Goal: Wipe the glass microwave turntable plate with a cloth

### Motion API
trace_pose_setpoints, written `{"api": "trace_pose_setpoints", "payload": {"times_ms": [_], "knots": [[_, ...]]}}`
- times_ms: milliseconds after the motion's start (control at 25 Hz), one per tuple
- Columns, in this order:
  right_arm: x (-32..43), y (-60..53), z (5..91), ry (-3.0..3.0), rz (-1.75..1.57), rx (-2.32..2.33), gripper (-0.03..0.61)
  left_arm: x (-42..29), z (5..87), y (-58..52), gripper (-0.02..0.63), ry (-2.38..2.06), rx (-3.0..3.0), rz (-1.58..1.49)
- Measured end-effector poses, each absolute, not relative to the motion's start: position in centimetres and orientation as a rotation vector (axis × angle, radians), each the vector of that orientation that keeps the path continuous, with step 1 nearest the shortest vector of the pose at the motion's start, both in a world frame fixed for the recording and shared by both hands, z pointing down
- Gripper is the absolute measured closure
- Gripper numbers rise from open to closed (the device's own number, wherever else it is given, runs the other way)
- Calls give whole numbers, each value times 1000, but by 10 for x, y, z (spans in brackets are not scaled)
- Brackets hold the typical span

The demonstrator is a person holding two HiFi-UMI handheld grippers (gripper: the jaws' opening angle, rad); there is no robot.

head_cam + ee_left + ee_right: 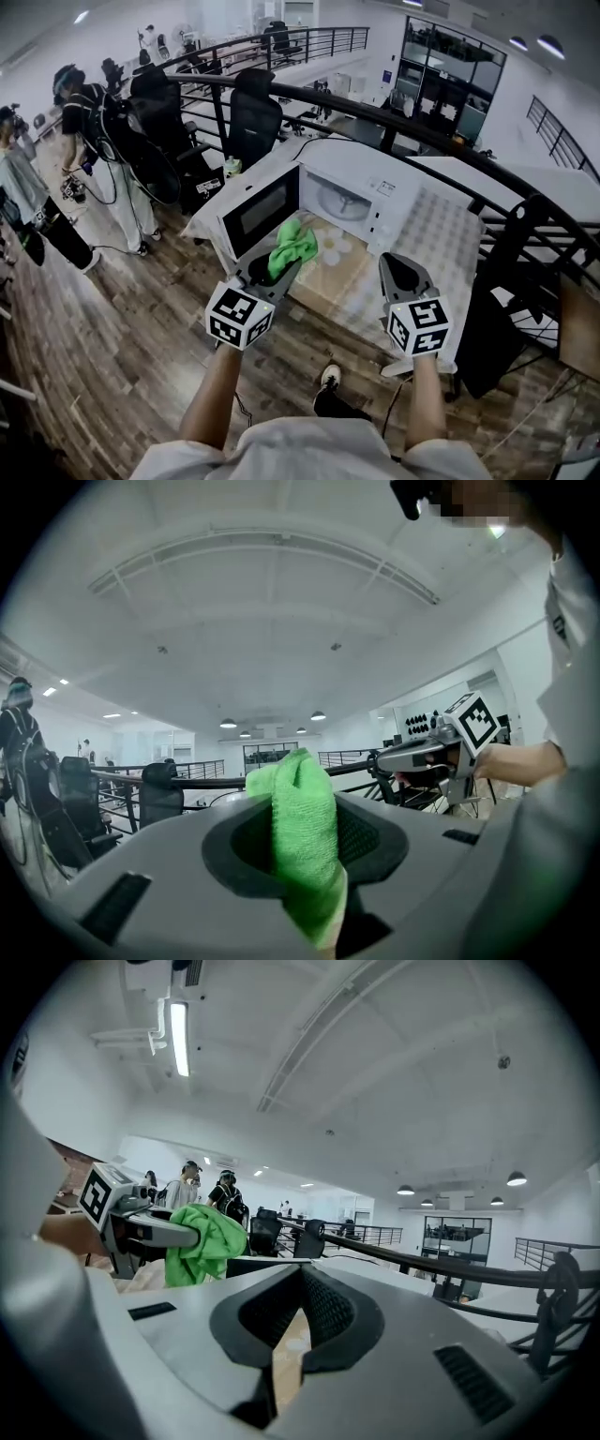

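Far left, people: one in dark top and pale trousers stands on the wood floor, another at the frame edge beside them.
Chairs: two black office chairs stand behind the desk, against the black railing.
Left gripper: held in front of the open microwave, jaws clamped on the cloth; its marker cube faces the head camera.
Cloth: bright green, bunched, pinched at mid-fold between the left jaws; the free part rises past the jaw tips toward the microwave mouth, apart from the plate.
Door: swung wide to the left, dark window facing out, just beside the left gripper.
Microwave: white, on the desk, cavity lit and open to view.
Plate: pale glass disc lying flat inside the cavity, touched by neither gripper.
Right gripper: held near the microwave's right front corner, jaws together at the tips with nothing between them; its cube sits just above the wrist.
Desk: white with a patterned cover, running off to the right under the microwave.
Shoe: on the floor between the two forearms.
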State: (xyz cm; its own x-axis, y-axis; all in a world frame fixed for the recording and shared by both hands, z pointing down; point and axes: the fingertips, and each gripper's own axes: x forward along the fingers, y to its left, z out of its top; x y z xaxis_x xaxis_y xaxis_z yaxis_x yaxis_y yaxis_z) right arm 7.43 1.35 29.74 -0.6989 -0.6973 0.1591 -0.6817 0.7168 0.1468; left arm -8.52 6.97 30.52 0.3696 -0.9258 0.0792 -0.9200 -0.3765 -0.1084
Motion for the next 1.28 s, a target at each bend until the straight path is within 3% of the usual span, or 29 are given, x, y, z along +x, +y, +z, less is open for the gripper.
{"api": "trace_pose_setpoints", "payload": {"times_ms": [520, 840, 1280], "knots": [[67, -194, 290, -2818, -11, 987, 569, -80, 304, -141, 477, 1804, -2558, -192], [51, -227, 314, -2781, -21, 990, 563, -96, 342, -200, 477, 1783, -2661, -233], [11, -243, 389, -2597, 131, 1207, 565, -139, 469, -290, 477, 1666, -2894, -439]]}}
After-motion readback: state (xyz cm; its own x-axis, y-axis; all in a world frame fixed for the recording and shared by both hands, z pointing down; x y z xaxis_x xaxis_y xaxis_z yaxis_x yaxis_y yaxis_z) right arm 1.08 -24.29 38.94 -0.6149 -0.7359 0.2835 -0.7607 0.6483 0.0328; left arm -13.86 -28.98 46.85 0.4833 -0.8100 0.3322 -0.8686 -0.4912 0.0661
